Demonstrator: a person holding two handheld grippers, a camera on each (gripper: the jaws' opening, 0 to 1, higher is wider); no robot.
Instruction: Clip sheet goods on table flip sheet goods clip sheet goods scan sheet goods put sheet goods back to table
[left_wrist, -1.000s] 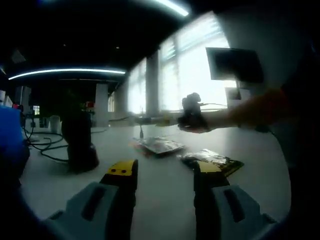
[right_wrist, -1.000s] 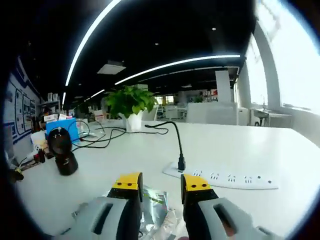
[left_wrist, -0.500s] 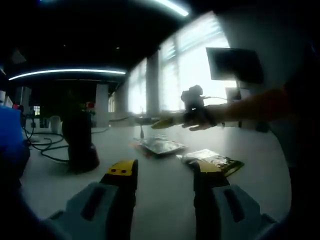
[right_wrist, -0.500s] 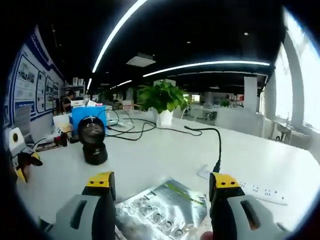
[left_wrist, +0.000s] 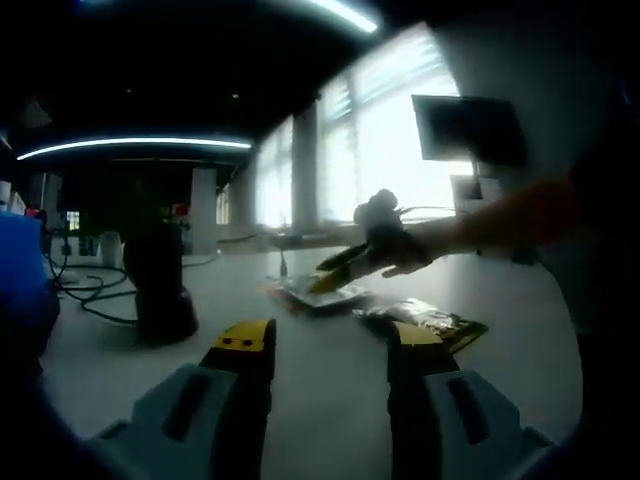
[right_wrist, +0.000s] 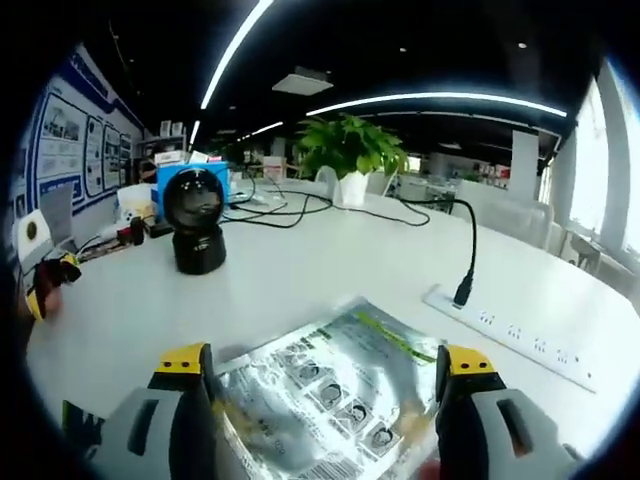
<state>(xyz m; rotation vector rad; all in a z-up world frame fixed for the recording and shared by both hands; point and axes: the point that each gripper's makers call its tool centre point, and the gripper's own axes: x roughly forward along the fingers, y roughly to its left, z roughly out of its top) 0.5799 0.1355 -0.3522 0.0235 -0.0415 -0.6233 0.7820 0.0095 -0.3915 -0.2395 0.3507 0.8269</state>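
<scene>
A silver sheet packet (right_wrist: 335, 390) lies flat on the white table (right_wrist: 330, 260), between the wide-apart jaws of my right gripper (right_wrist: 323, 362), which is open around it. From the left gripper view, the same packet (left_wrist: 322, 292) sits mid-table and the right gripper (left_wrist: 335, 272), in a person's hand (left_wrist: 400, 250), tilts down onto it. A second, darker packet (left_wrist: 432, 320) lies to its right. My left gripper (left_wrist: 330, 340) hovers low over the near table, open with nothing between its fingers. A black scanner (right_wrist: 195, 232) stands upright to the left.
A white power strip (right_wrist: 520, 335) with a black cable runs along the right. A potted plant (right_wrist: 350, 150), a blue box (right_wrist: 185, 175) and loose cables sit at the far side. The scanner (left_wrist: 160, 285) stands left of my left gripper.
The right gripper has opened wider and dipped down toward the silver packet, which now fills the space between its jaws. The left gripper has stayed put.
</scene>
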